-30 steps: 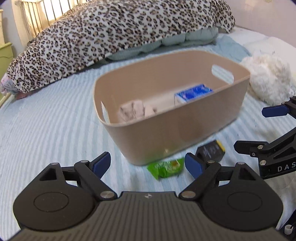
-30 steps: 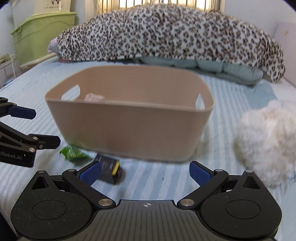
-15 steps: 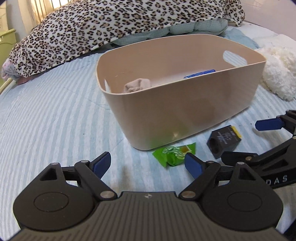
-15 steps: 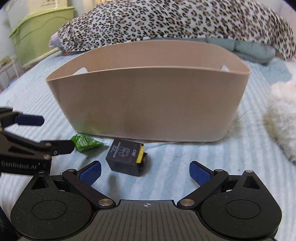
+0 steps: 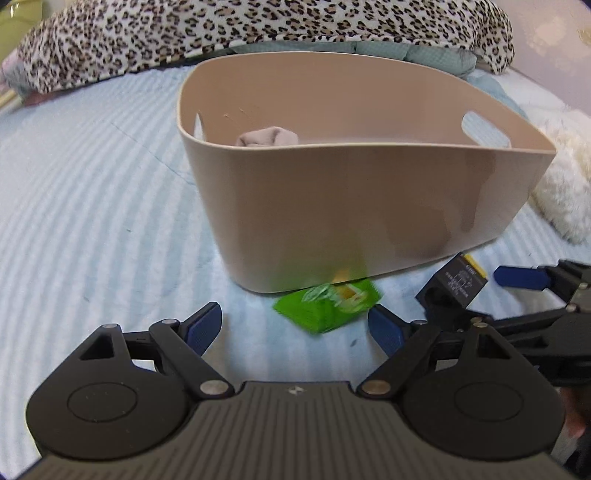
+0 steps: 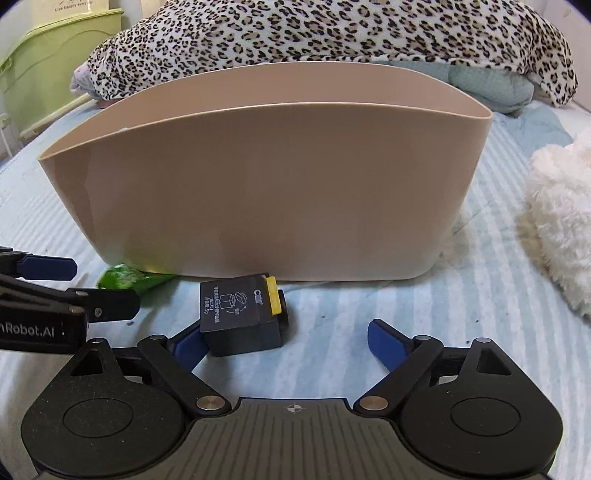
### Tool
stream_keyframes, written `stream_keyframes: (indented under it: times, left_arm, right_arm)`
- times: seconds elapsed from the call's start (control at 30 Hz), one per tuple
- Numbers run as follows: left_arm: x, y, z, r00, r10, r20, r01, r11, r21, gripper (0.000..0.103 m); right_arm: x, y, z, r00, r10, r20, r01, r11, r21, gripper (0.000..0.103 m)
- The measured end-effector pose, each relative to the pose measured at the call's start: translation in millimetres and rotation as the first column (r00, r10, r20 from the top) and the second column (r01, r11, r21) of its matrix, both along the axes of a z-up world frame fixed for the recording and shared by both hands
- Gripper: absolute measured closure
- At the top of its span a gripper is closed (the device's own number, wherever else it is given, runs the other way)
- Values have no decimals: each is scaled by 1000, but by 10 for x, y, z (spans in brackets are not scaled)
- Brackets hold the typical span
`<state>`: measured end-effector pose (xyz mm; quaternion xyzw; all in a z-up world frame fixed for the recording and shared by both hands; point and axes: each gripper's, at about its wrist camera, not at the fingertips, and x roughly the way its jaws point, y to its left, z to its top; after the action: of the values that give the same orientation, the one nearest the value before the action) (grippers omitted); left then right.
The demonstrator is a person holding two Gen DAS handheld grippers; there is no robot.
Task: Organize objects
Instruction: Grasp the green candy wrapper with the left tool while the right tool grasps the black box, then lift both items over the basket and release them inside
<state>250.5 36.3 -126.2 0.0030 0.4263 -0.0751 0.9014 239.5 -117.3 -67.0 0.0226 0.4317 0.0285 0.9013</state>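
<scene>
Both tools [image 5: 295,326] nearer; box [image 6: 242,317] yellow-end rightward

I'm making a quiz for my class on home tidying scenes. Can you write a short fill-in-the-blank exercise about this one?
1. The packet lying in front of the beige bin is ____ in colour.
2. The small black box has a ____ tab at one end.
3. Both the left tool and the right tool have their jaws ____.
4. The blanket behind the bin has a ____ print.

Missing words: green; yellow; open; leopard
</scene>
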Motion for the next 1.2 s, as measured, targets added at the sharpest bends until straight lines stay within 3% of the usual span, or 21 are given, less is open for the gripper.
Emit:
stream_keyframes:
  times: [0.07, 0.17, 0.27, 0.37, 0.43, 0.5, 0.9, 1.2]
  left_arm:
    - [42, 7, -32, 1000, 0, -6, 0, 1000, -27, 16]
    - [104, 23, -94, 1000, -9, -23, 8, 999, -50, 28]
    - [130, 18, -116, 1000, -27, 1, 27, 999, -28, 38]
    - [146, 35, -120, 1000, -20, 3, 20, 999, -38, 47]
    - [147, 40, -123, 1000, -25, 10, 25, 999, -34, 65]
    - [127, 38, -125, 999, -37, 20, 38, 999, -21, 71]
    - [-56, 91, -56, 997, -59, 46, 61, 997, -39, 78]
    - [-337, 104, 214, 989, -91, 116, 95, 995, -27, 78]
  right_arm:
    - [14, -30, -32, 1000, -1, 5, 1, 1000, -7, 12]
    - [44, -52, -79, 1000, -4, 16, 4, 1000, -13, 14]
    - [65, -41, -105, 1000, 1, 29, 0, 1000, -23, 18]
    - [98, -3, -110, 999, 12, 45, -11, 999, -39, 31]
    - [103, 19, -105, 998, 14, 53, -12, 999, -42, 46]
    - [94, 38, -95, 998, 21, 59, -18, 999, -49, 60]
    - [-77, -21, -118, 995, 47, 84, -43, 998, -47, 61]
    - [-290, -143, 204, 985, 72, 155, -69, 997, -25, 61]
